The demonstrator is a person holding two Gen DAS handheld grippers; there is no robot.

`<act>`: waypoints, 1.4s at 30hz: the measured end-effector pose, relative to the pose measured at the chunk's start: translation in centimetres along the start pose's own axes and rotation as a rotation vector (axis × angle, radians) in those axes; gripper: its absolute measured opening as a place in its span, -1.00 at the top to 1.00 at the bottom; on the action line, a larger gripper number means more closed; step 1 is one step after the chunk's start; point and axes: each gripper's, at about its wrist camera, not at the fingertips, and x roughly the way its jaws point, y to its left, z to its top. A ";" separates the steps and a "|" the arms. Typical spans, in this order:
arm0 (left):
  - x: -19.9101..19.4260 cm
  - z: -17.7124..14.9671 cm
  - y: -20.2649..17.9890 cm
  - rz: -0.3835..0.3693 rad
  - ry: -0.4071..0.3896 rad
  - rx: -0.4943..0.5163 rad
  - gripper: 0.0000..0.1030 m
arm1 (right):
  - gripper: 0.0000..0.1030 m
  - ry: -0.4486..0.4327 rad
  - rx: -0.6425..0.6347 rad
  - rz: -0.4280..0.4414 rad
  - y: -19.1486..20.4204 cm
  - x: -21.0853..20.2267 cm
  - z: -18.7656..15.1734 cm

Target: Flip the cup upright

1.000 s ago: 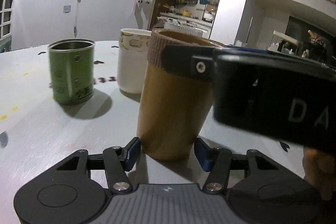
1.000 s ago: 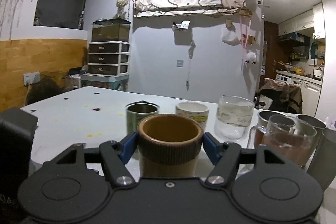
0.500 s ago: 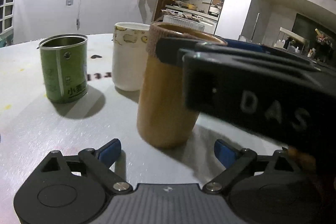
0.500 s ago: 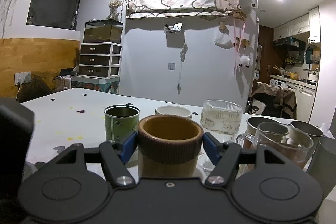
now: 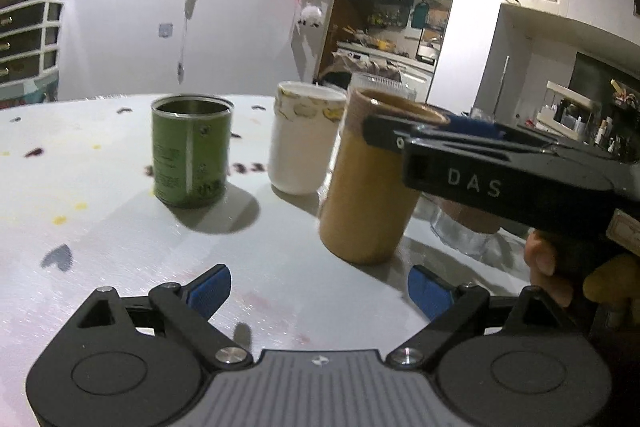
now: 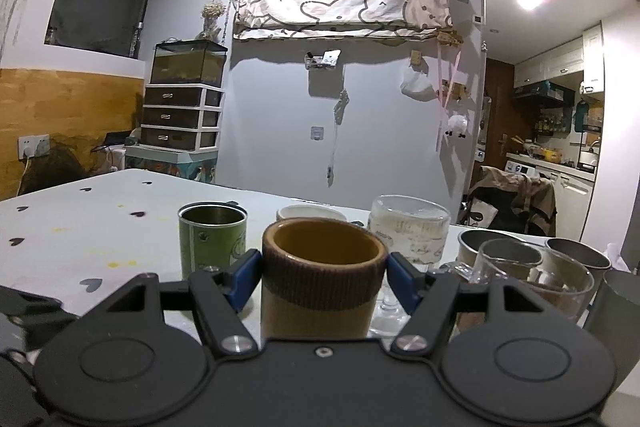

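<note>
A tan cup with a brown ribbed band (image 6: 320, 279) stands upright on the white table (image 6: 80, 227), mouth up. My right gripper (image 6: 322, 277) is shut on the cup at the band. In the left wrist view the cup (image 5: 368, 199) stands right of centre, with the right gripper's finger across its rim. My left gripper (image 5: 320, 291) is open and empty, low over the table, a short way in front of the cup.
A green tin (image 5: 190, 153) and a white cup (image 5: 302, 139) stand just behind and left of the tan cup. A clear glass (image 6: 408, 231), a glass mug (image 6: 532, 279) and metal cups (image 6: 576, 255) crowd the right side.
My left gripper has opened and drawn back from the tan cup's base. My right gripper keeps its hold on the cup's band.
</note>
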 end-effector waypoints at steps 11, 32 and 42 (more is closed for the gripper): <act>-2.4 0.2 0.2 0.071 -0.058 0.015 -0.96 | -0.82 -0.008 0.155 0.008 -1.2 -3.0 0.5; -8.9 -1.4 0.5 0.158 -0.203 0.065 -1.00 | -1.00 -0.032 0.145 -0.141 -1.4 -12.0 -3.3; -9.7 -2.2 1.1 0.192 -0.205 0.055 -1.00 | -1.00 -0.041 0.134 -0.171 -0.9 -13.7 -3.9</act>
